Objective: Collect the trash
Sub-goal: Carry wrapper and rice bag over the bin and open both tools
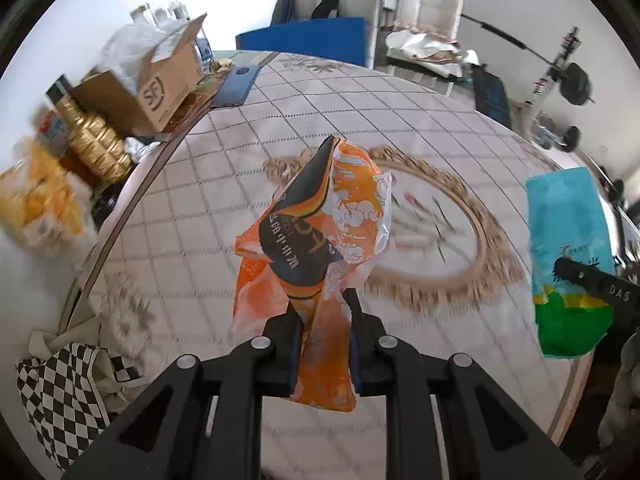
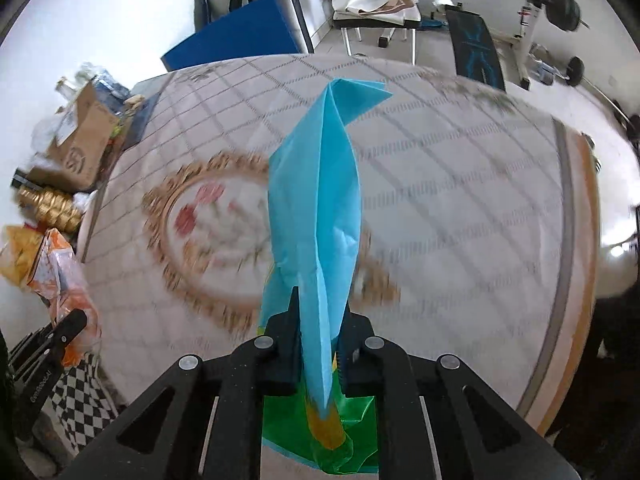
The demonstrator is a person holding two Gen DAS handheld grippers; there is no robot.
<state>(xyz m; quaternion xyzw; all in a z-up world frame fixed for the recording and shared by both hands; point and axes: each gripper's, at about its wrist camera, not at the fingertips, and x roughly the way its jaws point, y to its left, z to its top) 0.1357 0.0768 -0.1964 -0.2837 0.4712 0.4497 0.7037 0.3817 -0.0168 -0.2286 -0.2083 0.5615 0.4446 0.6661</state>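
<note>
The left gripper (image 1: pixel 322 312) is pinching an orange snack wrapper (image 1: pixel 316 232). The wrapper is crinkly, with a dark band and white cloud shapes on it. It sticks up past the tips of the fingers and also hangs down between them. The wrapper is up in the air, not touching the table (image 1: pixel 200 184) under it.

The right gripper (image 2: pixel 320 312) is pressed tight on a blue and green plastic bag (image 2: pixel 320 200). The blue part stands up tall ahead of the fingers, and the green part bunches low, back between the arms of the gripper. This bag is also off the table.

The table has a cloth with a grid of lines and a gold ring pattern, just ahead of both grippers. Past the left gripper, off to its left side, sit a cardboard box (image 1: pixel 160 84) and a gold bottle (image 1: pixel 96 140). Low on that same side is a black and white checkered bag (image 1: pixel 68 392). Far ahead of the grippers is a blue mat (image 1: pixel 304 38) leaning by the wall.
</note>
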